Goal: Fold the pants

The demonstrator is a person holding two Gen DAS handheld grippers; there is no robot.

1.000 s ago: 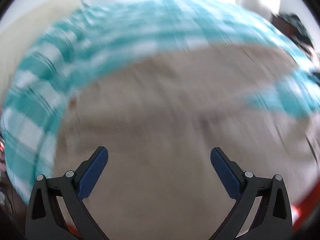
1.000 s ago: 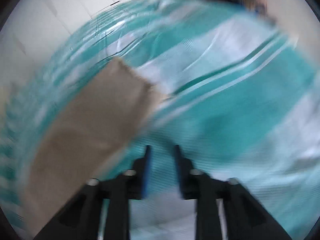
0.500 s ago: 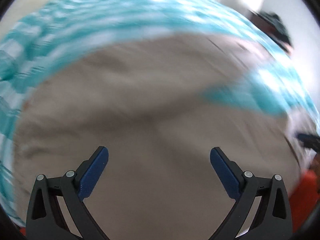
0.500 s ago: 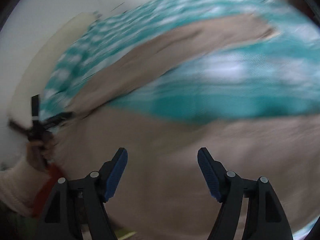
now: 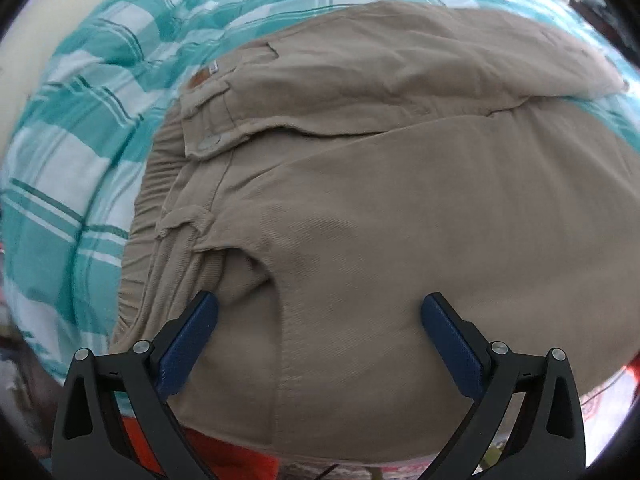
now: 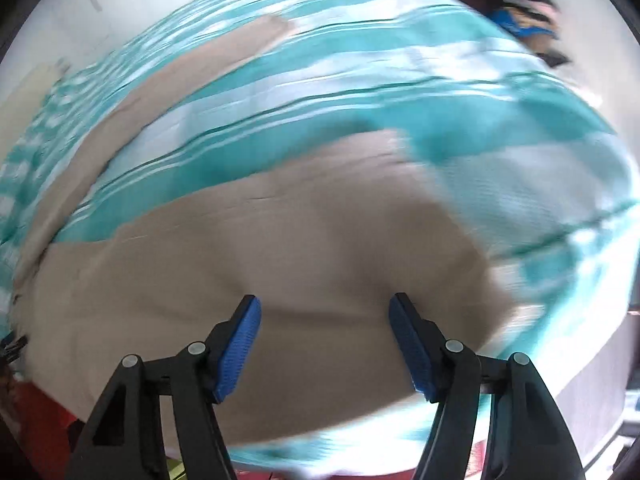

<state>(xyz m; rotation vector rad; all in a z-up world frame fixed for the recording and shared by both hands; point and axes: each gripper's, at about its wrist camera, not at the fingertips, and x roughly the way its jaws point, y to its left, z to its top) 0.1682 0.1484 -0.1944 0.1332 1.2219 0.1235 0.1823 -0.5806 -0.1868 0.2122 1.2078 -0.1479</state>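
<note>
Both grippers empty, fingers apart: left gripper [image 5: 319, 320] over beige cotton pants [image 5: 360, 208] near waistband, right gripper [image 6: 325, 322] over a leg. Pinch full edge layers off teal checked bedsheet [image 5: 80, 128], lift evenly.

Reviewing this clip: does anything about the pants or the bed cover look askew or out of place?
Only slightly: the khaki pants lie flat on the teal plaid cover, but cloth is bunched beside the left gripper. The waistband looks unbuttoned. The right-wrist view is too blurred to judge.
</note>
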